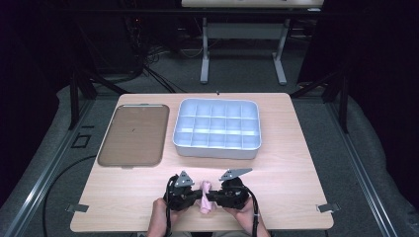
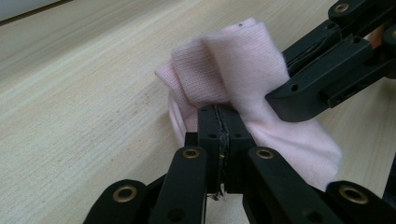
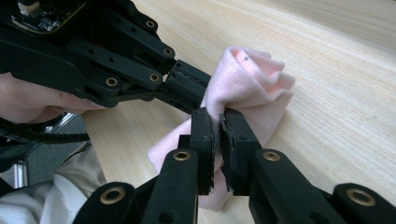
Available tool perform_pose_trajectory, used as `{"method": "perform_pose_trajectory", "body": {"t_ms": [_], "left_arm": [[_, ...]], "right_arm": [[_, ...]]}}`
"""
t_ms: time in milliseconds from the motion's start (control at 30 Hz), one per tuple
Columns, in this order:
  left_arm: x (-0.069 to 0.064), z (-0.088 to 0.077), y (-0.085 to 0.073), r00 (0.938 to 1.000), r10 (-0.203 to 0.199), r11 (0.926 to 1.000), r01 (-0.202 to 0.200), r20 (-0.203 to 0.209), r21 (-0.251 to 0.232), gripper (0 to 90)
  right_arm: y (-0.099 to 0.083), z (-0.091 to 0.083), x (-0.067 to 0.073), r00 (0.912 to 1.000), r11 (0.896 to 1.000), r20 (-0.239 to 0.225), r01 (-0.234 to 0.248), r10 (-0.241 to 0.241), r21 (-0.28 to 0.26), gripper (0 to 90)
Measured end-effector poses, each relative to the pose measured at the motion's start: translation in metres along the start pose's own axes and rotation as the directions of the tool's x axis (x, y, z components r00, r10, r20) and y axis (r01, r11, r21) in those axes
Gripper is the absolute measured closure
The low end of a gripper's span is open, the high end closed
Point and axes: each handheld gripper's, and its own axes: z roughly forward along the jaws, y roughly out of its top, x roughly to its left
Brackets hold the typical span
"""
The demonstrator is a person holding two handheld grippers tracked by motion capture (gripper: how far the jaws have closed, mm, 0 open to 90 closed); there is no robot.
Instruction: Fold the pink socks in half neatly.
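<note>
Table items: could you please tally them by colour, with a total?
Pink: 1, the cloth pinched by the left gripper and the right gripper
Brown: 1, the flat tray
Pale blue-white: 1, the divided bin
Total: 3

Dim room, grey carpet floor (image 1: 237,74), white-legged desk (image 1: 242,34) behind the wooden table (image 1: 296,163)

High view looks forward and down on the table (image 1: 296,148) from above, far off. Both gripper views sit low, close-up, facing each other across the pink cloth (image 2: 243,70), which all views share.
</note>
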Motion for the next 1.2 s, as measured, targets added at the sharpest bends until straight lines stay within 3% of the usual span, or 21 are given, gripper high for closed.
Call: {"method": "perform_pose_trajectory", "body": {"t_ms": [67,333,633,1200], "left_arm": [[0.001,-0.001,0.000,1.0000,0.009,1.0000,-0.009,0.000,-0.001,88.8],[0.003,-0.013,0.000,0.9998,-0.015,0.9993,0.015,-0.012,-0.033,87.8],[0.006,-0.005,-0.005,0.9990,-0.038,0.9992,0.037,-0.023,-0.016,89.5],[0.013,-0.006,-0.012,0.9959,-0.089,0.9952,0.090,0.013,-0.038,89.7]], "right_arm": [[0.000,0.000,0.000,1.0000,1.000,-0.001,0.000,0.000,0.001,83.8],[0.000,-0.004,-0.002,0.9999,1.000,0.012,0.001,-0.001,0.002,83.8],[0.002,-0.006,-0.001,0.9995,1.000,0.027,0.017,-0.017,0.011,83.6],[0.006,0.012,0.007,0.9965,0.998,0.055,0.061,-0.063,0.035,81.1]]}}
